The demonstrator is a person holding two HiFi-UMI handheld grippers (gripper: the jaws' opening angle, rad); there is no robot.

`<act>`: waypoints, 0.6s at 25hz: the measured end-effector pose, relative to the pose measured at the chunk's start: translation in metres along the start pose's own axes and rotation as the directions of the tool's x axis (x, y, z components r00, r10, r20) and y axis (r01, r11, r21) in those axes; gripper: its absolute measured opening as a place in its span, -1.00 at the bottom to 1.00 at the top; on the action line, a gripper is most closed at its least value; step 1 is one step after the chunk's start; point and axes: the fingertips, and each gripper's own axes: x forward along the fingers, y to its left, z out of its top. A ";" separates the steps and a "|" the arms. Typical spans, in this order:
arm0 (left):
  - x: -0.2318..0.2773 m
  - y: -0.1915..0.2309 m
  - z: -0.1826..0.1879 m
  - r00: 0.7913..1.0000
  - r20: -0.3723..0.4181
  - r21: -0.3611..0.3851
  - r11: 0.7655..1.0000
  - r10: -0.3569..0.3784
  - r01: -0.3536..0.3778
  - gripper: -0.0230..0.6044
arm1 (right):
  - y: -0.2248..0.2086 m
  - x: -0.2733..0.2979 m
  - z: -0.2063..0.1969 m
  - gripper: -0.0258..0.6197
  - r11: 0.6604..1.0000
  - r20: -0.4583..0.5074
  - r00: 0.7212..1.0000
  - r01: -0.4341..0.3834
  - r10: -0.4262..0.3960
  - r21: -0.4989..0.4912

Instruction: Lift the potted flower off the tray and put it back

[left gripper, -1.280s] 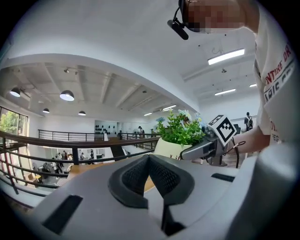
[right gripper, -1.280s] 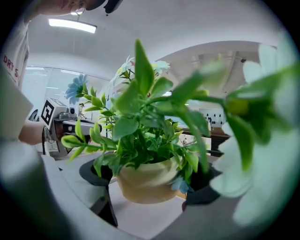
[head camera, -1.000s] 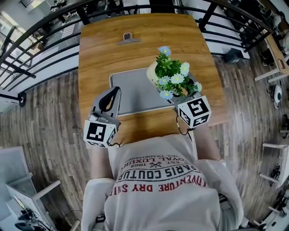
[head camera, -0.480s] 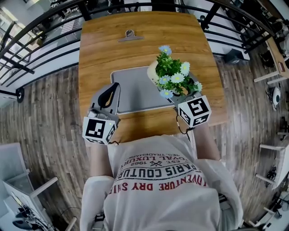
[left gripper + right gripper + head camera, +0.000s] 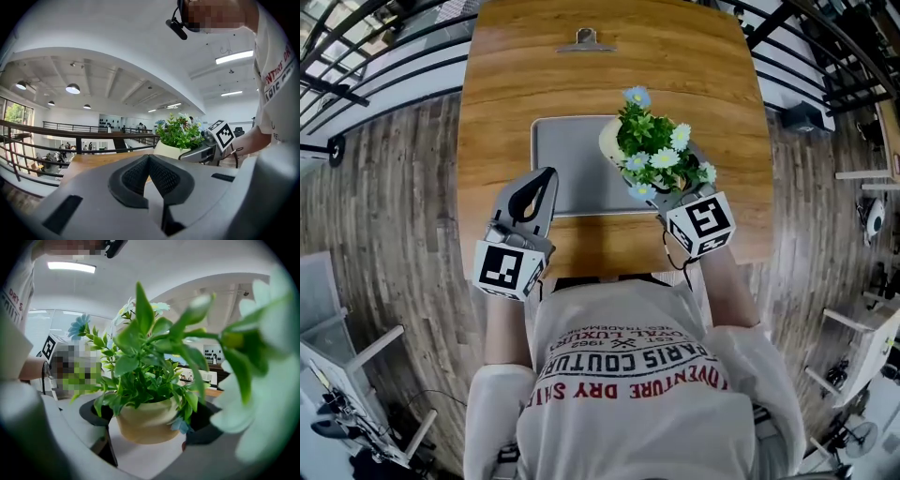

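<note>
Wooden table (image 5: 487, 112): grey tray (image 5: 567, 169) near front edge, metal clip (image 5: 585, 39) at far edge

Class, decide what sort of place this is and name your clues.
Probably an open indoor mezzanine in a workspace: black railing edges the wood floor, with ceiling lights over a hall beyond.

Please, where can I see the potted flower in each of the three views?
Head view: potted flower right of centre, over the right edge of the tray.
Left gripper view: right of centre, beyond the closed jaws.
Right gripper view: centre, its pot between the jaws.
Shared landmark: the person's printed shirt, seen at the bottom, the right edge and the upper left, in that order.
</note>
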 end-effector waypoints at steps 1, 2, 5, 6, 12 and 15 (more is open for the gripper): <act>0.000 -0.003 -0.005 1.000 -0.006 -0.007 1.000 0.005 -0.005 -0.89 | 0.001 0.003 -0.007 0.56 1.000 -0.003 1.000 -0.020 0.020 -0.005; 0.000 -0.005 -0.010 1.000 -0.012 -0.013 1.000 0.010 -0.010 -0.89 | 0.003 0.007 -0.013 0.56 0.999 -0.010 0.999 -0.039 0.039 -0.013; -0.004 -0.002 -0.023 0.999 -0.038 -0.037 0.999 0.038 -0.039 -0.89 | 0.013 0.027 -0.034 0.56 0.993 -0.056 0.992 -0.113 0.111 -0.036; -0.007 0.001 -0.027 0.997 -0.047 -0.048 0.997 0.053 -0.055 -0.89 | 0.018 0.035 -0.041 0.56 0.989 -0.074 0.987 -0.143 0.140 -0.038; -0.031 0.035 -0.066 0.987 -0.089 -0.109 0.984 0.132 -0.142 -0.89 | 0.061 0.085 -0.080 0.56 0.951 -0.151 0.943 -0.307 0.298 -0.044; -0.030 0.033 -0.080 0.983 -0.108 -0.108 0.981 0.148 -0.159 -0.89 | 0.063 0.094 -0.097 0.56 0.932 -0.181 0.922 -0.358 0.342 -0.063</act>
